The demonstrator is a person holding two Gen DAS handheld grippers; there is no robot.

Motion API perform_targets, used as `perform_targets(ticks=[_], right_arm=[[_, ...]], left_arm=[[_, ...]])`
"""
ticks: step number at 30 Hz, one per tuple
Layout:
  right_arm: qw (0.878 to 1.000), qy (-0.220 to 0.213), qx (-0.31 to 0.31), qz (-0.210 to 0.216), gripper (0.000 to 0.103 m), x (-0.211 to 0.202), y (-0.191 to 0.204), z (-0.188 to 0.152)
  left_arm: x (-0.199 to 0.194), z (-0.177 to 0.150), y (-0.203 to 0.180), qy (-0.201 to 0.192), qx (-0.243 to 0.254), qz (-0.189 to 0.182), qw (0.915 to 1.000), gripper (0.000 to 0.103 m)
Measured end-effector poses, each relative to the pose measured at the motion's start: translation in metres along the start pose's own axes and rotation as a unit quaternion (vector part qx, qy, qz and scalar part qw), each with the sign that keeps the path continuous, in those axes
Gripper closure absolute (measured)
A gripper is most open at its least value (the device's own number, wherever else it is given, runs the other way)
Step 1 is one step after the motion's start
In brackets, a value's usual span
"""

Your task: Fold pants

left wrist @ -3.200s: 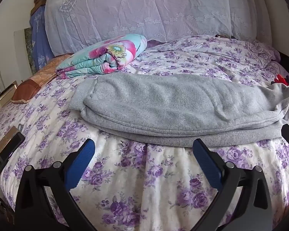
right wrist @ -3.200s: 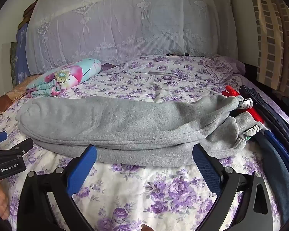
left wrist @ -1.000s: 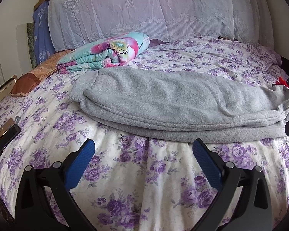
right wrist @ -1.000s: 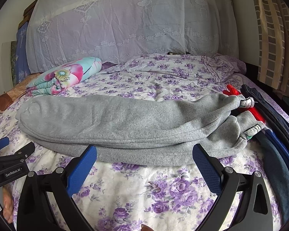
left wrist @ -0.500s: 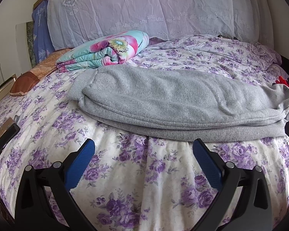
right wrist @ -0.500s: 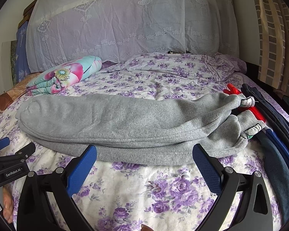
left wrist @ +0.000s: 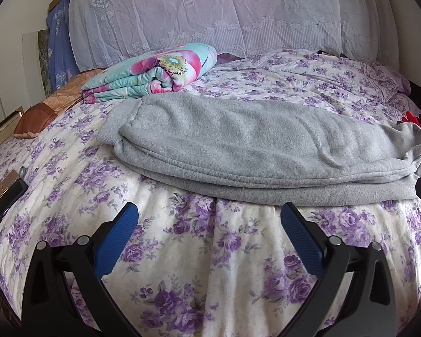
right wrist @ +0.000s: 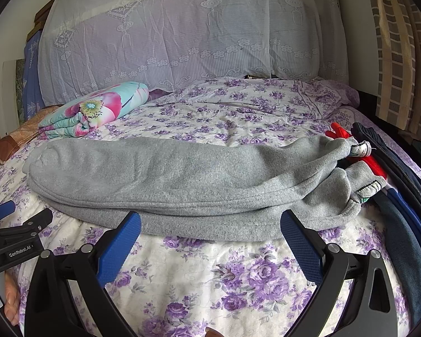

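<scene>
Barely shifted nearer the gray pants [left wrist: 252, 146], each hand-held gripper — left [left wrist: 209, 219], right [right wrist: 210, 226] — gapes wide, empty.

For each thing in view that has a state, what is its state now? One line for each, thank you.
grey pants: folded lengthwise, lying flat on the bed, not held.
left tool: open, empty, short of the pants.
right tool: open, empty, at the pants' near edge.
floral quilt: folded, beyond the pants.
dark clothes: piled at the bed's right edge.
</scene>
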State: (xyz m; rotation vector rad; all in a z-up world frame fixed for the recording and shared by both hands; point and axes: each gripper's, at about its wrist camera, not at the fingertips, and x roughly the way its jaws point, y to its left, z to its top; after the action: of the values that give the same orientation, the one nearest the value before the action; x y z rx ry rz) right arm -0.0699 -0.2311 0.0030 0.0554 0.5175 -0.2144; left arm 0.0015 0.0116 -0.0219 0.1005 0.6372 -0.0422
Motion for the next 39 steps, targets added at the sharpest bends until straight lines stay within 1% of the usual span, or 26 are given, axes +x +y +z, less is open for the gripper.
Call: perform_targets(ticks=[5, 7, 8, 11, 15, 16, 18, 19, 20, 21, 22, 23, 25, 27, 29, 30, 31, 32, 33, 34, 35, 36, 37, 38, 39], right_arm=[[1.000, 0.000, 0.000, 0.000, 0.003, 0.001, -0.001, 0.000], [1.000, 0.001, 0.000, -0.001, 0.003, 0.001, -0.001, 0.000], [1.000, 0.003, 0.001, -0.001, 0.003, 0.001, -0.001, 0.000], [1.000, 0.010, 0.004, 0.000, 0.003, 0.004, 0.000, -0.002], [1.000, 0.020, 0.008, 0.002, 0.003, 0.010, -0.002, -0.001], [1.000, 0.022, 0.008, 0.002, 0.003, 0.011, -0.003, -0.001], [1.000, 0.025, 0.009, 0.002, 0.003, 0.012, -0.003, -0.001], [1.000, 0.027, 0.009, 0.003, 0.003, 0.013, -0.004, 0.000], [1.000, 0.028, 0.011, 0.003, 0.003, 0.013, -0.005, 0.000], [0.999, 0.030, 0.012, 0.004, 0.003, 0.014, -0.005, 0.000], [0.999, 0.033, 0.013, 0.005, 0.003, 0.015, -0.006, 0.000], [0.999, 0.038, 0.014, 0.006, 0.003, 0.018, -0.006, 0.000], [0.999, 0.052, 0.015, 0.008, 0.003, 0.024, -0.007, 0.000], [0.998, 0.064, 0.021, 0.007, 0.003, 0.029, -0.009, -0.001], [0.996, 0.075, 0.042, 0.013, 0.003, 0.033, -0.017, -0.001], [0.995, 0.080, 0.061, 0.021, 0.003, 0.035, -0.025, -0.002], [0.992, 0.085, 0.087, 0.029, 0.003, 0.036, -0.035, -0.003], [0.988, 0.091, 0.119, 0.035, 0.003, 0.039, -0.047, -0.005], [0.981, 0.100, 0.160, 0.042, 0.003, 0.043, -0.063, -0.007], [0.971, 0.110, 0.206, 0.050, 0.003, 0.048, -0.079, -0.012], [0.958, 0.118, 0.255, 0.065, 0.003, 0.054, -0.095, -0.017], [0.942, 0.114, 0.303, 0.090, 0.003, 0.058, -0.111, -0.022], [0.932, 0.096, 0.332, 0.106, 0.003, 0.057, -0.121, -0.024], [0.928, 0.087, 0.347, 0.101, 0.003, 0.057, -0.129, -0.021], [0.929, 0.090, 0.349, 0.087, 0.003, 0.062, -0.137, -0.014]], left_arm=[[0.000, -0.001, 0.000, 0.002, 0.000, -0.001, 1.0000, 0.004], [0.003, -0.002, 0.000, 0.010, -0.003, -0.007, 0.9999, 0.004], [0.005, -0.001, 0.002, 0.019, -0.007, -0.017, 0.9996, 0.004], [0.019, 0.009, 0.017, 0.057, -0.031, -0.071, 0.9954, 0.004], [0.041, 0.034, 0.046, 0.076, -0.076, -0.083, 0.9908, 0.004], [0.052, 0.040, 0.052, 0.086, -0.085, -0.091, 0.9885, 0.004], [0.079, 0.045, 0.062, 0.120, -0.108, -0.088, 0.9829, 0.004], [0.093, 0.043, 0.069, 0.141, -0.126, -0.085, 0.9782, 0.004], [0.107, 0.039, 0.075, 0.164, -0.151, -0.098, 0.9699, 0.004], [0.113, 0.036, 0.080, 0.169, -0.170, -0.111, 0.9646, 0.004], [0.110, 0.038, 0.082, 0.157, -0.175, -0.111, 0.9655, 0.004], [0.110, 0.040, 0.082, 0.155, -0.187, -0.113, 0.9635, 0.004], [0.117, 0.046, 0.086, 0.159, -0.226, -0.120, 0.9538, 0.004], [0.128, 0.052, 0.091, 0.155, -0.256, -0.119, 0.9467, 0.005], [0.133, 0.059, 0.091, 0.149, -0.266, -0.121, 0.9447, 0.005], [0.133, 0.060, 0.089, 0.144, -0.265, -0.121, 0.9456, 0.005], [0.133, 0.059, 0.087, 0.137, -0.259, -0.119, 0.9488, 0.005], [0.131, 0.058, 0.084, 0.131, -0.245, -0.115, 0.9538, 0.005], [0.130, 0.057, 0.081, 0.128, -0.228, -0.110, 0.9588, 0.008], [0.128, 0.056, 0.078, 0.128, -0.214, -0.105, 0.9627, 0.010], [0.129, 0.057, 0.077, 0.127, -0.207, -0.104, 0.9646, 0.010], [0.130, 0.057, 0.077, 0.128, -0.202, -0.101, 0.9657, 0.010], [0.131, 0.057, 0.077, 0.129, -0.201, -0.099, 0.9661, 0.010], [0.130, 0.057, 0.078, 0.126, -0.202, -0.096, 0.9666, 0.011], [0.129, 0.057, 0.078, 0.121, -0.200, -0.084, 0.9686, 0.028]])
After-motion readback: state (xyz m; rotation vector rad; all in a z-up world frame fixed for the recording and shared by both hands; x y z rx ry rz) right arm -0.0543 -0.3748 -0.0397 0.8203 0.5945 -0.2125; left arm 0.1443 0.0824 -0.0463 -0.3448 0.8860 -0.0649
